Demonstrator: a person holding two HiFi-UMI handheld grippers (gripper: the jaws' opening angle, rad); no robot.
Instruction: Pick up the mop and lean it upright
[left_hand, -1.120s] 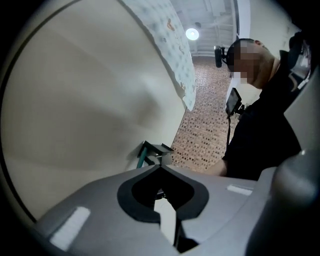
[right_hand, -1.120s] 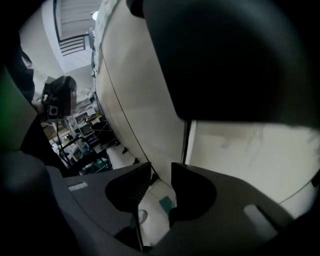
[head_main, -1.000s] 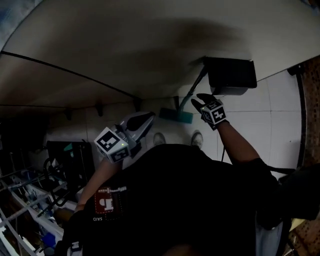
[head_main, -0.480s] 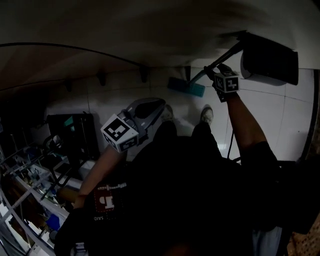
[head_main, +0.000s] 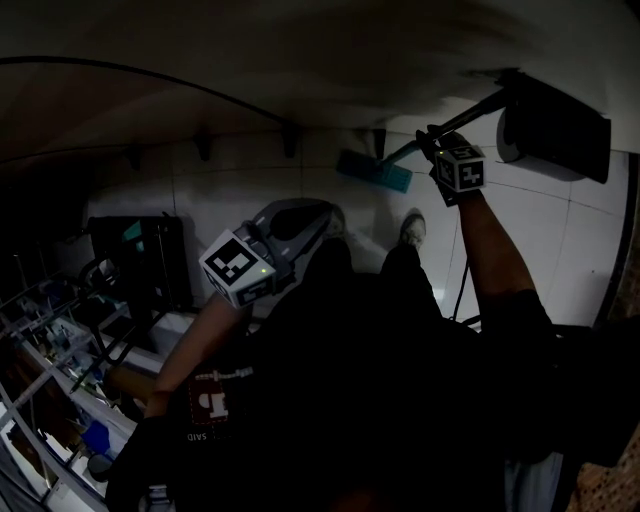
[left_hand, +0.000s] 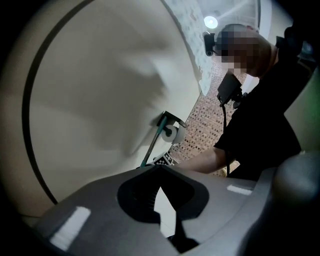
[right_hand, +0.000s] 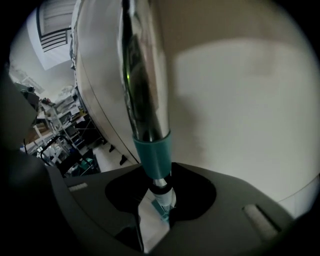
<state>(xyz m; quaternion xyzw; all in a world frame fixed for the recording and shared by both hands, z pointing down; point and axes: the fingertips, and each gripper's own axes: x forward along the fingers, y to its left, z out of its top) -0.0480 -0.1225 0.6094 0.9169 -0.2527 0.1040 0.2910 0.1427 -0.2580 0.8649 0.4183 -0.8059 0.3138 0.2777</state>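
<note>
- Left claw (head_main: 318, 216) (left_hand: 161, 197): held left of centre in the head view, jaws parted, nothing between them. The mop (head_main: 375, 172) (left_hand: 150, 145) lies well apart, toward its 2 o'clock.
- Wire rack (head_main: 45, 400), at 8 o'clock in the head view: holds small clutter too dark to name.
- Mop (right_hand: 145, 80): the teal head rests on the white floor (head_main: 540, 240) at the foot of the wall (head_main: 250, 60), near the person's shoes (head_main: 410, 228). The long axis runs from 8 o'clock up to 2 o'clock, handle end uppermost.
- Right claw (head_main: 436, 142) (right_hand: 159, 202): jaws closing round the shaft, which stands between them just below the teal collar (right_hand: 155, 152). A sliver of floor shows beside one jaw.
- Dark wall holder (head_main: 560, 115) (left_hand: 167, 119): carries a white paper roll (head_main: 520, 140) (left_hand: 175, 134). The handle's top reaches it.
</note>
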